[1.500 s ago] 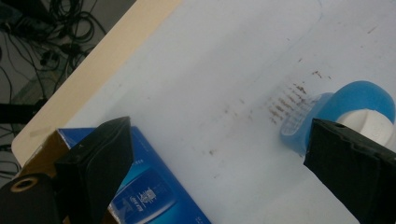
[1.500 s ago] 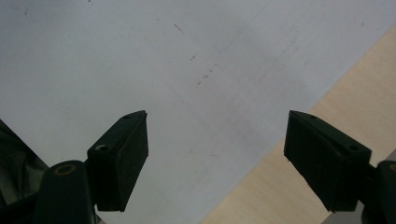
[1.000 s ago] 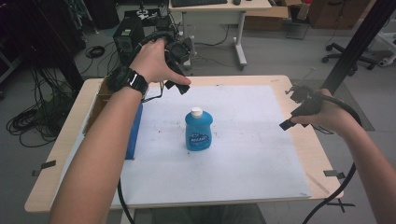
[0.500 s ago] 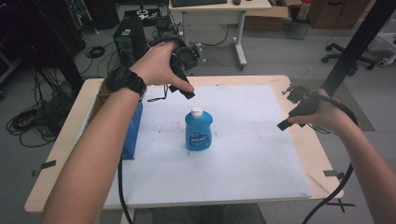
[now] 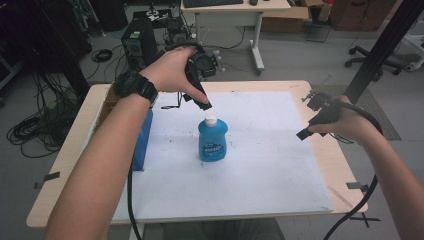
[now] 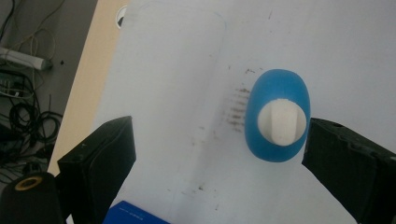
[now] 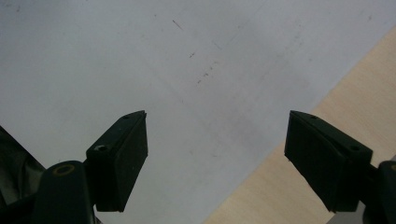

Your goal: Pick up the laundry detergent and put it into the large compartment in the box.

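Standing upright near the middle of the desk (image 5: 280,220), blue bottle (image 5: 212,141), likely light, slick-sided plastic, best pinched at its body; hovering above it, left gripper (image 6: 219,154) gaping; right gripper (image 7: 215,154) likewise spread near the right edge.

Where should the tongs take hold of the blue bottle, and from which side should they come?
Probably the blue bottle is best gripped from above, around its body just under the white cap. It stands upright, and from above its body is an oval, so the jaws should close across the narrow width. The left tongs hang open over it.
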`<state>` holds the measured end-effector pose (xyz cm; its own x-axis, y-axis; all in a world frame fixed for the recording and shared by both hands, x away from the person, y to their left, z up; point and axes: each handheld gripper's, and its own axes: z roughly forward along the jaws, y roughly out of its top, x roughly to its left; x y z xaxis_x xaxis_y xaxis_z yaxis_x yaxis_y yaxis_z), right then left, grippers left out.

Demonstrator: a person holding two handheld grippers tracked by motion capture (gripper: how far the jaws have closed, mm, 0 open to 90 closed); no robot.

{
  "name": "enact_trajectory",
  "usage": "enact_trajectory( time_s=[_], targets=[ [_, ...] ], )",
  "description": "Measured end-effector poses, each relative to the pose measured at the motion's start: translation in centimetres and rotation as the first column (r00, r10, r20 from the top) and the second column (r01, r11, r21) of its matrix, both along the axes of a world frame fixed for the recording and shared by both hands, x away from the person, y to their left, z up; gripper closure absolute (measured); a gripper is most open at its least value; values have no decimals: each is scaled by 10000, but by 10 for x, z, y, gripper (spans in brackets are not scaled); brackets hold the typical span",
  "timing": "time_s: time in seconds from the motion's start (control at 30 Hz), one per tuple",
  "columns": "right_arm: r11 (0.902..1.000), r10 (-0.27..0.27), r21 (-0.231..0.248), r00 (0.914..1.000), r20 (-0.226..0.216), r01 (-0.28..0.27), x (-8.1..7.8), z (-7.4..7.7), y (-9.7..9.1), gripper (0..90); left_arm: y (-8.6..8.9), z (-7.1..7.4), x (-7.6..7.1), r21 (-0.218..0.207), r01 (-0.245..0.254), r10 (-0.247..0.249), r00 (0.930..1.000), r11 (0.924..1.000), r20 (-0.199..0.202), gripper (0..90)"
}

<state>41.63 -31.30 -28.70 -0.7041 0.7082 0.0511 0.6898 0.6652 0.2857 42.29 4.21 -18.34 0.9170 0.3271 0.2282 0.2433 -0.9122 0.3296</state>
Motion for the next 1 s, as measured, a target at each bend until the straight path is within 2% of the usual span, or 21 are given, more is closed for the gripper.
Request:
enact_trajectory(
  time_s=[0.13, 0.57, 0.77, 0.87, 1.0],
  targets=[
    [10000, -18, 11, 10000, 3, 18, 0, 0, -1, 219, -4, 1, -1, 108, 451, -451, 9990, 9989, -19, 119],
    [10000, -47, 14, 10000, 7, 47, 0, 1, -3, 218, -11, 0, -3, 180, 976, -978, 9952, 9951, 80, 120],
    [10000, -59, 8, 10000, -26, 59, -1, 0, -3, 218, -15, -1, -4, 277, 1408, -1409, 9900, 9897, 32, 125],
    [10000, -75, -2, 10000, -33, 75, -1, 0, -4, 218, -16, -2, -5, 445, 1743, -1740, 9847, 9837, -98, 126],
    [10000, -87, 5, 10000, -19, 87, -1, 0, -5, 218, -17, -3, -5, 485, 1845, -1839, 9828, 9816, -177, 125]
  ],
)
